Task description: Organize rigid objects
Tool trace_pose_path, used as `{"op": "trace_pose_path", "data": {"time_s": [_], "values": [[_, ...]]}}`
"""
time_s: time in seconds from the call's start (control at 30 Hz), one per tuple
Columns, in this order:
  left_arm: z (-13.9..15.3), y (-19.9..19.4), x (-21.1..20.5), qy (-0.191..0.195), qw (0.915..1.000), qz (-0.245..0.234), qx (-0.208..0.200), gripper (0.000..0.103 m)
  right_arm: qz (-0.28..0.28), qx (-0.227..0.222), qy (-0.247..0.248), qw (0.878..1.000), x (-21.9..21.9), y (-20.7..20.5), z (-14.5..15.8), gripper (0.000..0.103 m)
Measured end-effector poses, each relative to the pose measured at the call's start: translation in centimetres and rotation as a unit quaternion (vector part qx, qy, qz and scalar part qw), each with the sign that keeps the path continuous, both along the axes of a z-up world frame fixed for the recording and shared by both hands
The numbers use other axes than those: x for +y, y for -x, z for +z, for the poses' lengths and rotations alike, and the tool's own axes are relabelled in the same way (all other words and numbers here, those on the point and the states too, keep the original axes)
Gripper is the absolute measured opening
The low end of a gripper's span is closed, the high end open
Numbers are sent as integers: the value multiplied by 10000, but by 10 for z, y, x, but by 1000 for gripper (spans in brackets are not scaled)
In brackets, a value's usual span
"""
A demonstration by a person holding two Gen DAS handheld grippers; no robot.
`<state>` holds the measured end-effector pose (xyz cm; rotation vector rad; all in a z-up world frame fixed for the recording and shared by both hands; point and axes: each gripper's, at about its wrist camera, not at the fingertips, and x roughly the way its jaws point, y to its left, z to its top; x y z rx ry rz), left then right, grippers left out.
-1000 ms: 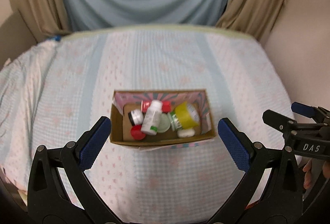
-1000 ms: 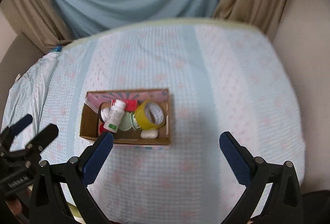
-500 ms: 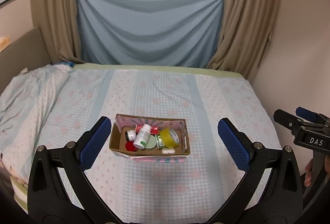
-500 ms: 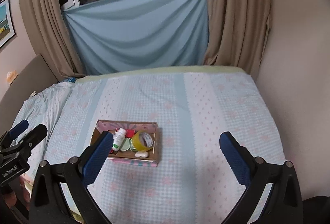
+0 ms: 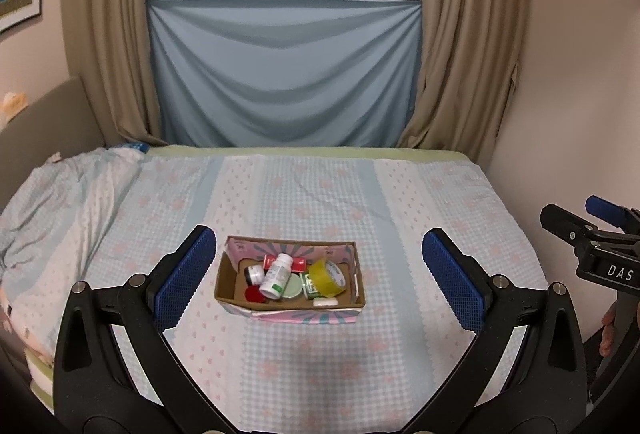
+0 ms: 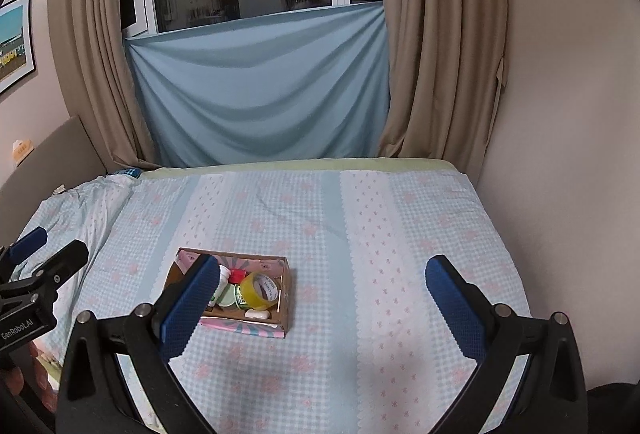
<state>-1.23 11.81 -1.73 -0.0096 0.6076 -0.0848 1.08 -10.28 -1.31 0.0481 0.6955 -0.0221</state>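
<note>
the bed point(image 5: 320, 354), under a pale blue checked cover with pink flowers, filled most of the room below a blue cloth point(image 5: 284, 74) hung across the window. the left gripper point(image 5: 318, 276) and right gripper point(image 6: 322, 296) both hung over the near edge, fingers spread wide, holding nothing. well ahead of them, mid-bed, sat an open cardboard box point(image 5: 290, 308). inside lay a white bottle point(image 5: 276, 276), a yellow tape roll point(image 5: 327, 276), a black-and-white jar point(image 5: 254, 274), a red cap point(image 5: 255, 294), a pale green lid point(image 5: 293, 287) and a small white piece point(image 5: 325, 301). from the right, a blue pad point(image 6: 192, 304) hid the box's left half; labels were too small to read.
</note>
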Motion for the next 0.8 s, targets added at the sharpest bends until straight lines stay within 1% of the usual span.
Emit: {"op": "trace_pose_path", "data": {"time_s": [0.3,0.8], "values": [[1,1,-4,-23,10000,-14,-39,103,21,-81,59,9999,-2,1,4,103],[3,-5,-2,-94,9999,-25,-58,103,70,-60,42,9999,-3,-6,2,103]]}}
